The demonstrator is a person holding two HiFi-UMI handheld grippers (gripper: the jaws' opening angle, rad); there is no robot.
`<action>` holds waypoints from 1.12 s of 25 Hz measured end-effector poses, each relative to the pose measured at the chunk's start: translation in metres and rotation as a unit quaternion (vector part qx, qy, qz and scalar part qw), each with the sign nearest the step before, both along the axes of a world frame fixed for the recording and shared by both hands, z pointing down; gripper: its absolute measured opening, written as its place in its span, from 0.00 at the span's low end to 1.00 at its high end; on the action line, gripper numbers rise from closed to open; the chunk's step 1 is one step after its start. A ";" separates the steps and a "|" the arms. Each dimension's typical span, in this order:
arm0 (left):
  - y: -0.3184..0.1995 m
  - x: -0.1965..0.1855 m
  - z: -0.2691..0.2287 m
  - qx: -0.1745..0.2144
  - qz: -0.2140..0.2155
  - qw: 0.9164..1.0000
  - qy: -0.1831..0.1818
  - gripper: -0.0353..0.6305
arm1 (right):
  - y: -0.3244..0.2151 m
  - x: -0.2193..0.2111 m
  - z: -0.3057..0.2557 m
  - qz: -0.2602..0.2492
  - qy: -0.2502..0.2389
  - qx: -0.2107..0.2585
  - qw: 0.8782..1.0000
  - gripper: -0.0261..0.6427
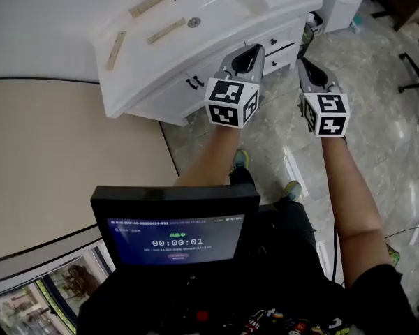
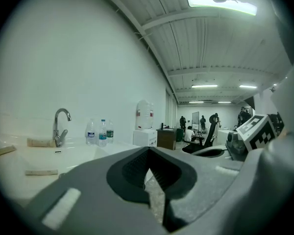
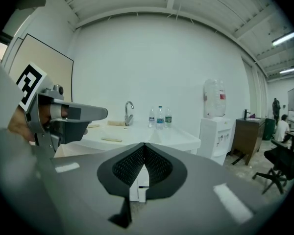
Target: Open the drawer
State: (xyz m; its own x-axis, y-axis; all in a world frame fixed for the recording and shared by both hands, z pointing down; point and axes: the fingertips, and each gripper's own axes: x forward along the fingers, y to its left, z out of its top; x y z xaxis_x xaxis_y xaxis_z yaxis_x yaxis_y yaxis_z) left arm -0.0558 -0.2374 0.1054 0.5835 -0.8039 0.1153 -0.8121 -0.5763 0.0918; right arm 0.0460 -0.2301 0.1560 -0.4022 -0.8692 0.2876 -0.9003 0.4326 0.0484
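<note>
Left gripper (image 1: 255,49) and right gripper (image 1: 305,64), jaws together, empty, apart from drawer (image 1: 285,39); screen (image 1: 174,241) timer "00:00:01".

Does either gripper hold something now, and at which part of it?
Nothing is held: the left gripper and the right gripper both have their jaws together with nothing between them.
</note>
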 end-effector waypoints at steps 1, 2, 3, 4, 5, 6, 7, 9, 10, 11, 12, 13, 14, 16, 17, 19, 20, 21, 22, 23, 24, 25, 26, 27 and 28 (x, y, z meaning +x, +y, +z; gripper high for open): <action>-0.013 0.001 0.008 0.003 0.005 1.000 0.000 0.06 | -0.013 -0.002 0.009 -0.002 0.001 0.003 1.000 0.08; -0.024 0.004 0.018 0.007 0.012 1.000 -0.002 0.06 | -0.024 -0.004 0.018 -0.005 0.001 0.006 1.000 0.08; -0.034 0.010 0.028 0.013 0.021 1.000 -0.006 0.06 | -0.036 -0.003 0.028 -0.009 -0.002 0.009 1.000 0.08; -0.044 0.018 0.038 0.021 0.030 0.999 -0.011 0.06 | -0.050 0.000 0.040 -0.009 -0.008 0.013 1.000 0.08; -0.053 0.027 0.050 0.029 0.036 0.999 -0.014 0.06 | -0.065 0.006 0.054 -0.007 -0.014 0.017 1.000 0.08; -0.063 0.036 0.066 0.035 0.039 0.999 -0.016 0.06 | -0.080 0.013 0.072 -0.003 -0.020 0.020 1.000 0.08; -0.071 0.043 0.085 0.038 0.039 0.998 -0.017 0.06 | -0.095 0.020 0.093 0.001 -0.025 0.022 0.999 0.08; -0.087 0.054 0.133 0.039 0.030 0.999 -0.017 0.06 | -0.121 0.031 0.138 0.003 -0.032 0.029 0.999 0.08; -0.094 0.059 0.157 0.037 0.023 0.999 -0.018 0.05 | -0.132 0.037 0.161 0.001 -0.034 0.032 0.999 0.09; -0.100 0.063 0.179 0.036 0.016 0.999 -0.019 0.06 | -0.141 0.041 0.184 -0.001 -0.035 0.033 0.999 0.11; -0.106 0.066 0.200 0.034 0.009 0.999 -0.021 0.05 | -0.151 0.045 0.206 -0.003 -0.035 0.034 0.999 0.12; -0.112 0.068 0.219 0.033 0.002 0.999 -0.021 0.06 | -0.161 0.047 0.227 -0.005 -0.034 0.034 0.999 0.13; -0.120 0.069 0.237 0.032 -0.004 0.999 -0.022 0.06 | -0.172 0.048 0.247 -0.007 -0.034 0.034 0.999 0.15; -0.133 0.069 0.269 0.033 -0.012 0.999 -0.024 0.06 | -0.192 0.047 0.284 -0.013 -0.044 0.029 0.999 0.18; -0.139 0.066 0.282 0.037 -0.018 0.999 -0.024 0.08 | -0.202 0.044 0.301 -0.018 -0.054 0.026 0.998 0.20; -0.149 0.059 0.301 0.049 -0.034 0.998 -0.020 0.12 | -0.218 0.037 0.328 -0.033 -0.072 0.021 0.997 0.24; -0.152 0.055 0.308 0.055 -0.042 0.997 -0.015 0.14 | -0.225 0.033 0.340 -0.040 -0.074 0.018 0.996 0.26; -0.154 0.051 0.314 0.060 -0.048 0.997 -0.010 0.14 | -0.231 0.031 0.351 -0.045 -0.074 0.018 0.996 0.27; -0.155 0.049 0.320 0.065 -0.053 0.996 -0.006 0.15 | -0.237 0.029 0.359 -0.046 -0.072 0.019 0.996 0.29; -0.155 0.047 0.326 0.068 -0.056 0.996 -0.004 0.15 | -0.243 0.028 0.366 -0.047 -0.069 0.021 0.996 0.29; -0.156 0.045 0.331 0.071 -0.059 0.996 -0.003 0.15 | -0.248 0.026 0.371 -0.048 -0.065 0.024 0.996 0.30; -0.156 0.043 0.336 0.071 -0.061 0.996 -0.002 0.15 | -0.252 0.025 0.376 -0.050 -0.060 0.026 0.997 0.31; -0.157 0.041 0.341 0.072 -0.063 0.995 -0.001 0.16 | -0.256 0.023 0.381 -0.052 -0.054 0.027 0.997 0.31; -0.156 0.038 0.345 0.072 -0.065 0.995 0.001 0.16 | -0.258 0.021 0.386 -0.053 -0.050 0.027 0.997 0.31; -0.156 0.037 0.348 0.073 -0.067 0.995 0.001 0.16 | -0.260 0.020 0.389 -0.054 -0.048 0.027 0.997 0.32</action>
State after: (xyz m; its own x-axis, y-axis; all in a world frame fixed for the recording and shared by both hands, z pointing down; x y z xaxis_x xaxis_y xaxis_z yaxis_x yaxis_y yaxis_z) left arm -0.0193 -0.3932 0.4537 0.4703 -0.8825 -0.0097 -0.8823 -0.4704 0.0176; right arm 0.0656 -0.4896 0.5450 -0.5173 -0.8330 0.1964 -0.8505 0.5258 -0.0103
